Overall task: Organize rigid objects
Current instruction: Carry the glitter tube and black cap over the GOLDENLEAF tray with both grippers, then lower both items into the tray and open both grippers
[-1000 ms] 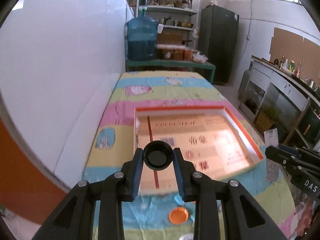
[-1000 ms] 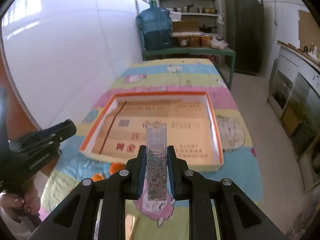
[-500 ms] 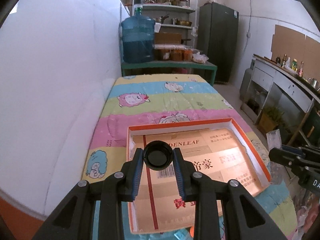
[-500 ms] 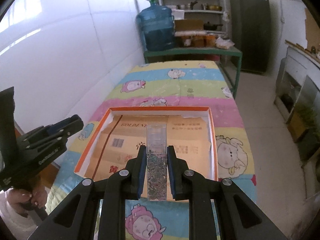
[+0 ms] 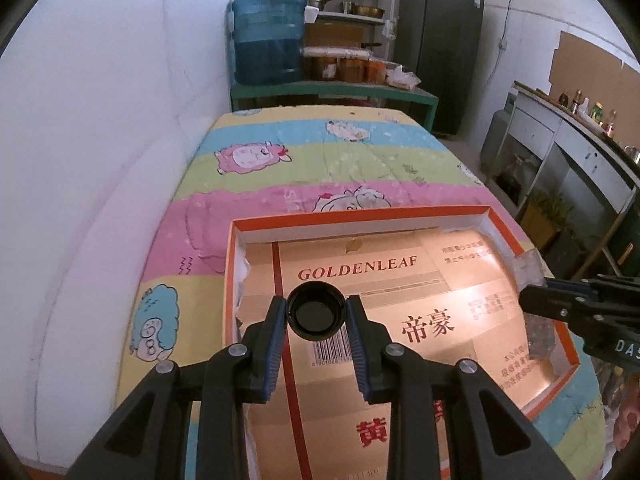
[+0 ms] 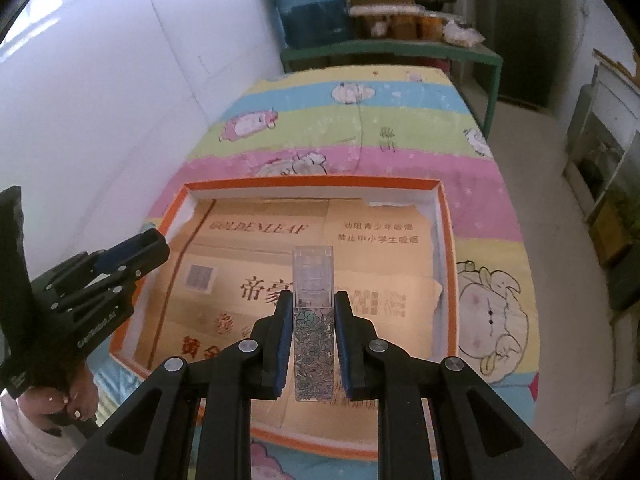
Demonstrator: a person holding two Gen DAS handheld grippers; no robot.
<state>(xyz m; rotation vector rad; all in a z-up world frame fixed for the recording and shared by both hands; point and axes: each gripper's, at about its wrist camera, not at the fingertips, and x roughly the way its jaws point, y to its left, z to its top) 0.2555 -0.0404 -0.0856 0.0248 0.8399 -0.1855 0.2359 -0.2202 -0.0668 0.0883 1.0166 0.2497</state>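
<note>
My left gripper (image 5: pixel 316 316) is shut on a black round cap (image 5: pixel 315 312), held over the left part of an orange-rimmed box (image 5: pixel 360 215) lined with cardboard. My right gripper (image 6: pixel 312 320) is shut on a clear rectangular case (image 6: pixel 313 320) with a floral lower half, held above the same box (image 6: pixel 312 181). In the left wrist view the right gripper (image 5: pixel 560 304) with the case (image 5: pixel 538 320) shows over the box's right rim. In the right wrist view the left gripper (image 6: pixel 120 264) is over the box's left rim.
The box lies on a table with a striped cartoon-sheep cloth (image 5: pixel 320 160). A white wall (image 5: pixel 100 160) runs along the left. A blue water jug (image 5: pixel 268 40) stands on a green bench beyond the table. Cabinets (image 5: pixel 568 152) line the right side.
Both grippers have moved forward over the box, still holding the cap and the case. The orange caps on the cloth near the front have dropped out of view.
</note>
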